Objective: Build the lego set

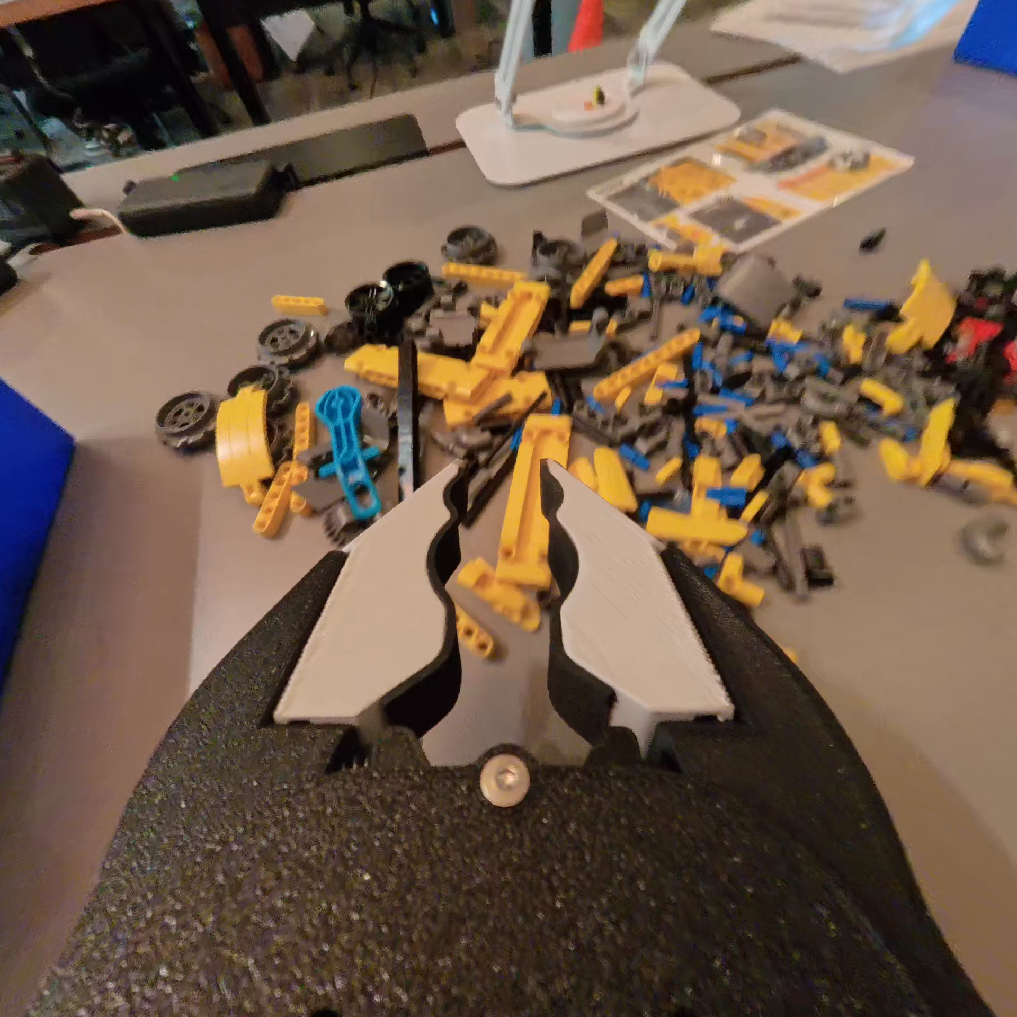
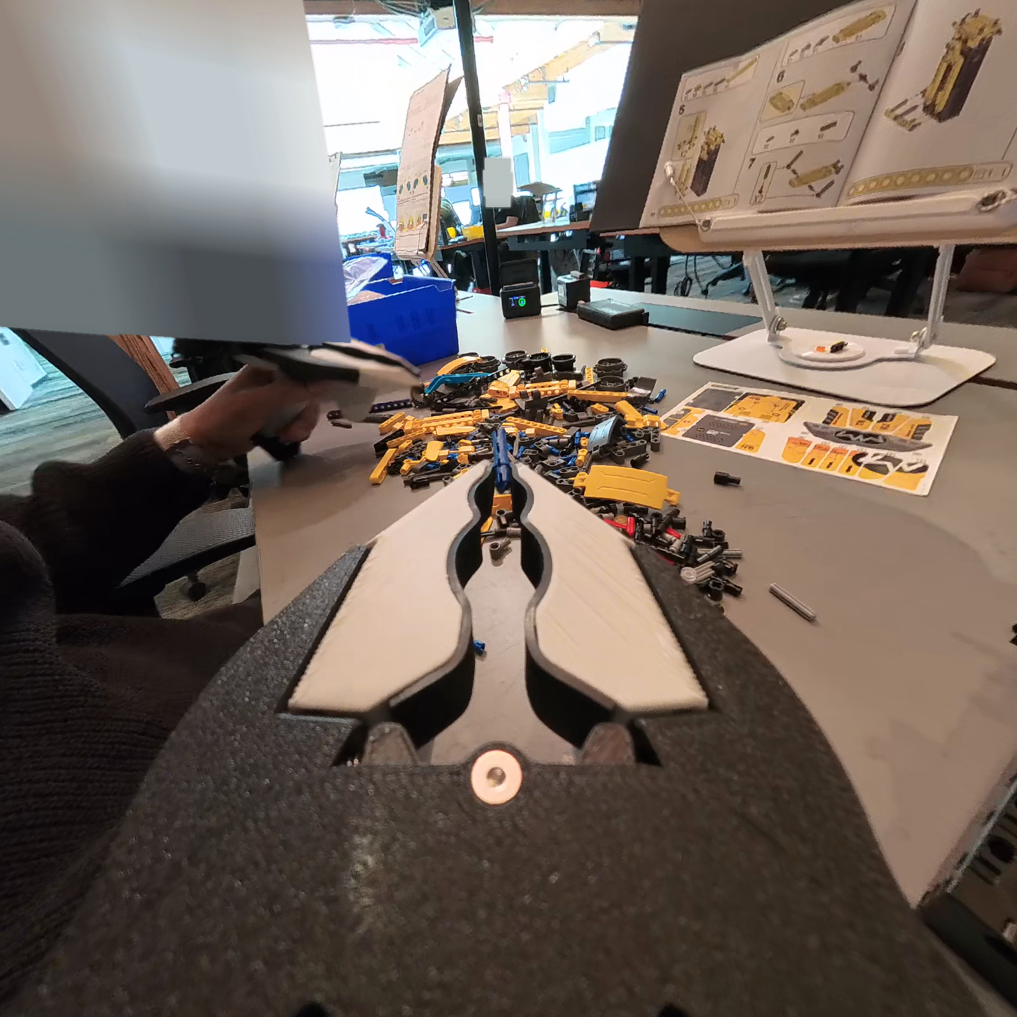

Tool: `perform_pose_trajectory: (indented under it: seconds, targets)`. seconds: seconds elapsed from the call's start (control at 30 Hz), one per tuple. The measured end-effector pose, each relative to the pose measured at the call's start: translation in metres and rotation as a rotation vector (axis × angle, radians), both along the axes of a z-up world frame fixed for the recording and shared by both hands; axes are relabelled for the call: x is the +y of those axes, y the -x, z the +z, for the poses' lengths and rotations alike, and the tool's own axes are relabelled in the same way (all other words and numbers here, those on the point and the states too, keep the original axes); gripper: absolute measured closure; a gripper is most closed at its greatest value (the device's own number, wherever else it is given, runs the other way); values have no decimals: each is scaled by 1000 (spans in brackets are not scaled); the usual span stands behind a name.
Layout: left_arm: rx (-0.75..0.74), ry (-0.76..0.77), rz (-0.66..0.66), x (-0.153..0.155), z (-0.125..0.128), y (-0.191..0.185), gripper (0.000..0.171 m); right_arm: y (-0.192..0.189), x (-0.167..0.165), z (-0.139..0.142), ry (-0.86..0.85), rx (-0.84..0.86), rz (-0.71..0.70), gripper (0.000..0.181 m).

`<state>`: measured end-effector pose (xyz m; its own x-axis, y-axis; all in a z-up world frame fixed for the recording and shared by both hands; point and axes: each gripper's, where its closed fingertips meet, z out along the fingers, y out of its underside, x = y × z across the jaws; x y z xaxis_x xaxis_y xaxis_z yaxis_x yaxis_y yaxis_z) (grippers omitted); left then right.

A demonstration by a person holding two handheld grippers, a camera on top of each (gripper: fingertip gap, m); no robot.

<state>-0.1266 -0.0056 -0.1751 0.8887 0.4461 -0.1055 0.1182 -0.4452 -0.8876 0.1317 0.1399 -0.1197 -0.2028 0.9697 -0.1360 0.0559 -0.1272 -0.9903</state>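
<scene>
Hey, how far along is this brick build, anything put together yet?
Done: nothing clearly joined. The pile is loose parts, and a black and red clump is too blurred to judge. In hand: the right tool seems shut on a blue piece; the left tool hangs open over a yellow beam. Left: nearly everything; the sticker sheet looks unused.

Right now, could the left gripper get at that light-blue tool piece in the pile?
Probably yes. The left gripper is open above the pile, and the light-blue tool piece lies on top at the near left edge with nothing covering it.
</scene>
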Motion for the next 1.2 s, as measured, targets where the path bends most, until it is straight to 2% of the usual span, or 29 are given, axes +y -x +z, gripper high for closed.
perform_pose_trajectory:
  seconds: [0.1,0.2,0.27,0.4,0.53,0.7,0.9,1.03,1.2]
  targets:
    - [-75,-44,-139,42,19,-20,146,0,0,0,5,1,3,176]
    - [21,37,-201,82,34,-13,146,-2,-1,3,-13,24,0,176]
    - [56,122,-216,110,27,-1,147,-3,-1,4,-16,33,-2,176]
    - [-41,263,-230,149,-8,18,147,-6,-1,7,2,49,5,176]
    - [-47,346,-189,144,-30,34,147,-8,-1,8,17,60,8,176]
    - [-142,257,-242,147,-30,30,148,-9,-1,8,23,62,10,176]
    - [-99,256,-257,152,-34,28,149,-8,0,8,33,54,15,176]
    - [-125,250,-248,153,-36,26,158,-7,-1,7,35,49,22,176]
    - [-132,247,-247,152,-35,25,158,-8,-1,7,34,52,22,176]
